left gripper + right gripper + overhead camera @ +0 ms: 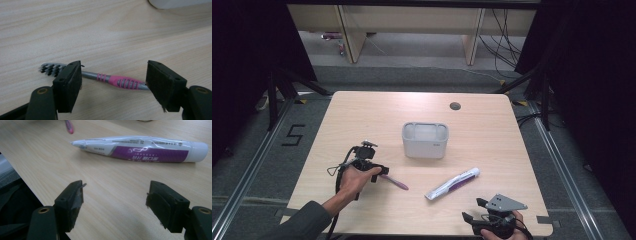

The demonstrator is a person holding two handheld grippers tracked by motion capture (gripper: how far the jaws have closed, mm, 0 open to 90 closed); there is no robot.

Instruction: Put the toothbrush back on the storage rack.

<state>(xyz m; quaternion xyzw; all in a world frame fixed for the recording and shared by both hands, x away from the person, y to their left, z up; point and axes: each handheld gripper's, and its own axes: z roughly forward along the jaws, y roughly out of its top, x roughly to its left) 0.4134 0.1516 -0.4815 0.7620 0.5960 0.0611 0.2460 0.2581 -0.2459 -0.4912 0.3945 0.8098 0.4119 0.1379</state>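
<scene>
L gripper (pixel 113 82): jaws wide open, nothing held yet. Toothbrush (pixel 110 80) lies flat on the surface just beyond the pads, crossing the gap between them; pink grip section sits roughly mid-gap, bristle head pokes out past the L-hand jaw in the left gripper view. Long axis runs approx. jaw-to-jaw, i.e. along the closing direction, not across it. Judgement: closing as is would squeeze it end-on along the handle; wrist prob. needs a turn so the pads meet the handle's sides, then a short drop.

High view: left gripper (pixel 379 172) w/ handle tip of toothbrush (pixel 394 182) sticking out toward centre. L hand clearly the nearer one for the brush.

R gripper (pixel 115 195): jaws also wide open, empty, hovering over the near edge of the surface. Toothpaste tube (pixel 140 148) lies ahead, apart from the jaws, long axis crosswise to the view, cap end to the right.

Grey holder cup (pixel 425 140) stands upright mid-surface, behind both items. Inside looks empty as far as visible; interior partly hidden.
</scene>
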